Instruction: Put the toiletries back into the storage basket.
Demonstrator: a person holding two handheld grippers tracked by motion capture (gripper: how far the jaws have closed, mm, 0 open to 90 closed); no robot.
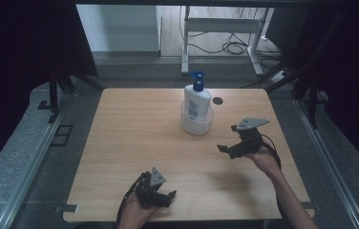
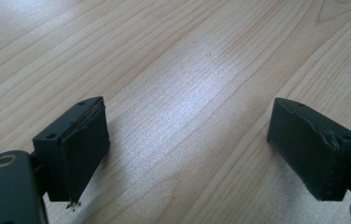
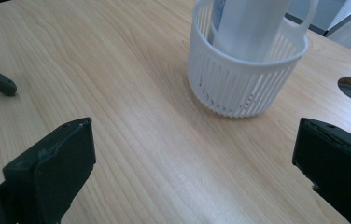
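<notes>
The right tongs [image 1: 226, 149] are held wide, with nothing between the jaws; in the right gripper view the two black pads stand far apart over bare wood. They hover above the right half of the table [image 1: 120, 143], tips turned toward the middle, near the white basket [image 1: 197, 125] but clear of it. The left tongs [image 1: 168, 195] are wide too and empty, low over the near edge of the table, left of centre, well apart from everything else.

The basket stands in the far half, just right of centre, and a white pump bottle [image 1: 196, 101] with a blue pump head [image 1: 197, 79] stands upright inside it. A round cable hole [image 1: 217, 100] sits in the tabletop just beside the basket, toward the far right corner.

From here the risk seems to lie in the approach. The bottle is tall and rises well above the low rim, so a jaw that comes in sideways could knock it over or push the light basket toward the far edge. A grip on the smooth bottle body might slip; a grip on the thin slatted wall could bend it. And lifting the bottle alone could drag the basket up with it unless the left tongs steady the rim.
</notes>
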